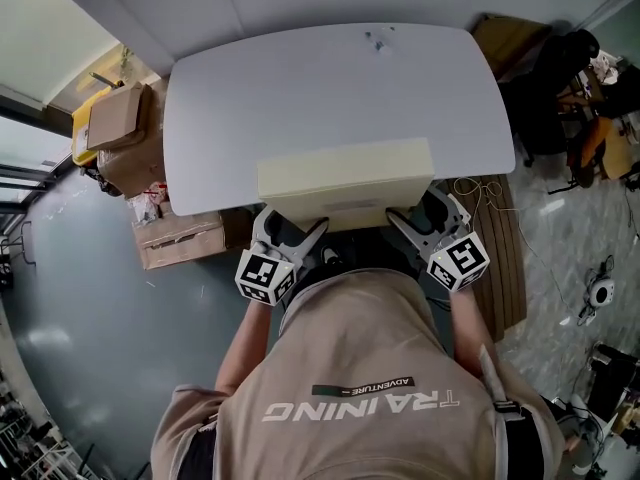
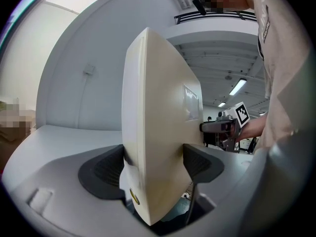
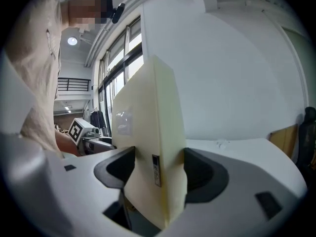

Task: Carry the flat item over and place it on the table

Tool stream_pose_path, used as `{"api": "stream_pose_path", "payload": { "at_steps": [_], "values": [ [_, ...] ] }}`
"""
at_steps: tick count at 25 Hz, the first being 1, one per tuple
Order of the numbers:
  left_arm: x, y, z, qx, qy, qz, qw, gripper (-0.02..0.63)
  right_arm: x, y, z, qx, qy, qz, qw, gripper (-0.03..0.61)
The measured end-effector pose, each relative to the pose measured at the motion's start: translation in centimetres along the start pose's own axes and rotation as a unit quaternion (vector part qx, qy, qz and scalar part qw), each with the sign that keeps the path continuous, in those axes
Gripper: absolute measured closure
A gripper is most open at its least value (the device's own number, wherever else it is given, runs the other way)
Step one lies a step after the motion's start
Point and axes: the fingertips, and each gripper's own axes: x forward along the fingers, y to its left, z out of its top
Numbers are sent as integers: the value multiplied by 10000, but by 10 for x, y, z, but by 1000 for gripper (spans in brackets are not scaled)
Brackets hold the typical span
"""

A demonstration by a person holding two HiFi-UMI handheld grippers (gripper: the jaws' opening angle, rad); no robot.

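While we hold it at both ends, the cream flat box lies with its long axis running from the left gripper across to the right gripper. That axis is parallel to the near edge of the pale grey table ahead of both claws. Its broad face is turned up towards the head view. Its far long edge reaches over the tabletop and its near edge stays back by our chest. We cannot tell whether it touches the table.

In the left gripper view, the left gripper is clamped on the box, with a dark ribbed pad pressed to each broad face. The right gripper shows beyond the box's far end. In the right gripper view, the right gripper likewise grips the box at its end, with black pads tight against both faces. The left gripper is visible past it.

The box is a smooth, matt slab with squared edges and slightly rounded corners. A small yellow dot sits on one narrow edge near the left claw. A thin printed sticker runs along the edge between the right claw's jaws. The tabletop is a wide, plain rounded rectangle.

Left of the left gripper, brown cardboard cartons stand on the grey floor. Right of the right gripper lies a slatted wooden panel.
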Motion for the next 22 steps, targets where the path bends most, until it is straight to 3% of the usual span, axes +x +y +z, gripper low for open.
{"api": "stream_pose_path", "payload": {
  "at_steps": [11, 22],
  "values": [
    [27, 46, 18, 104, 267, 478, 9984, 258, 58, -40, 8, 222, -79, 547, 9982, 293],
    [121, 65, 46, 138, 510, 618, 9967, 258, 82, -139, 20, 400, -82, 738, 9964, 294]
  ]
}}
